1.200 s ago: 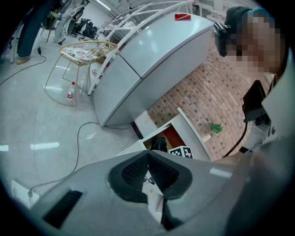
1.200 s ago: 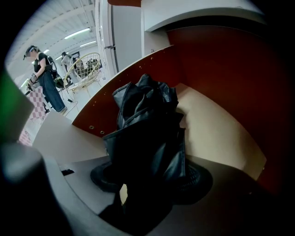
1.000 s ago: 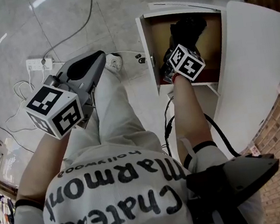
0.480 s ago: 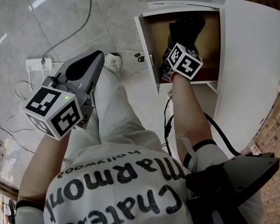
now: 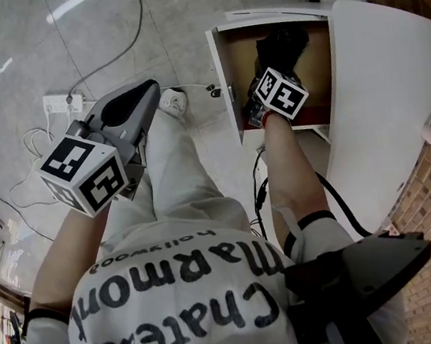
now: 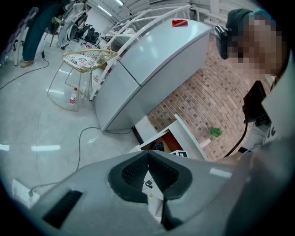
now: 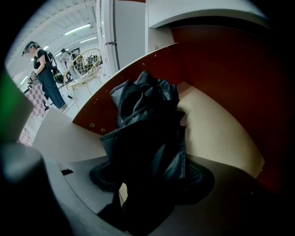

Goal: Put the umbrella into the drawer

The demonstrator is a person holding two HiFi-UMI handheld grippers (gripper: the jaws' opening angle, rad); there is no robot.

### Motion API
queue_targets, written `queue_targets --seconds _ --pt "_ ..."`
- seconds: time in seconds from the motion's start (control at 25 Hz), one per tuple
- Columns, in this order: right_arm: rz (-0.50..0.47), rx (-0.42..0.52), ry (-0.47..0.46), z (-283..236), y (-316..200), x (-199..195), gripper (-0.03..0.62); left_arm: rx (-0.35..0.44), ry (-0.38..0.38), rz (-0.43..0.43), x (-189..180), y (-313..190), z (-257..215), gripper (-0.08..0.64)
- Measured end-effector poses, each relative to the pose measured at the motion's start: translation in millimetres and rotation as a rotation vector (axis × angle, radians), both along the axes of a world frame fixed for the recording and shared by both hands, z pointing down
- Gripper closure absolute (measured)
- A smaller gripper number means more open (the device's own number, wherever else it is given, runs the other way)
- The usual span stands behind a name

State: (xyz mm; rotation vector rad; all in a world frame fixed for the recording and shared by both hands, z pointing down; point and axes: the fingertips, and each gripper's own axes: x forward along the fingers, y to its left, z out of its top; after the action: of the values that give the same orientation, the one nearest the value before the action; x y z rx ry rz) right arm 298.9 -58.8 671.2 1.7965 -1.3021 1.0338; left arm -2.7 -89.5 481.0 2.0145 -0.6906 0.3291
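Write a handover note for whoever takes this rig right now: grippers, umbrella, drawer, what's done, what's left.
Left gripper: shut, empty, held clear of the drawer.
Right gripper: inside the open white drawer compartment with reddish-brown walls, jaws wide around the black folded fabric umbrella, pads against its fabric.
Done: the umbrella is inside the compartment; I can't tell whether it rests on the floor yet.
Left: let go, draw the right gripper out, probably swing the white door shut.
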Motion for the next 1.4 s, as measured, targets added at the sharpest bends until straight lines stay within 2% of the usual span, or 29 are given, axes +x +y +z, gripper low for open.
queue_targets --seconds 0.32,0.76,1.0,1.4 --pt "0.045 -0.024 0.020 0.8 4.1 3.3 0.313 0.013 -0.016 -0.028 -12.5 4.8 -12.1 0.545" --pt "-0.010 -0.070 0.068 -5.2 5.8 1.9 0.291 0.034 -0.030 -0.050 -20.8 12.2 -25.9 0.545" --pt "0.010 -0.065 0.013 -10.3 17.1 -2.0 0.292 0.051 -0.027 -0.061 -21.3 15.9 -38.1 0.545" --pt "-0.053 -0.101 -0.017 -21.6 24.3 -13.1 0.293 0.099 -0.018 -0.077 -31.2 11.9 -64.1 0.545"
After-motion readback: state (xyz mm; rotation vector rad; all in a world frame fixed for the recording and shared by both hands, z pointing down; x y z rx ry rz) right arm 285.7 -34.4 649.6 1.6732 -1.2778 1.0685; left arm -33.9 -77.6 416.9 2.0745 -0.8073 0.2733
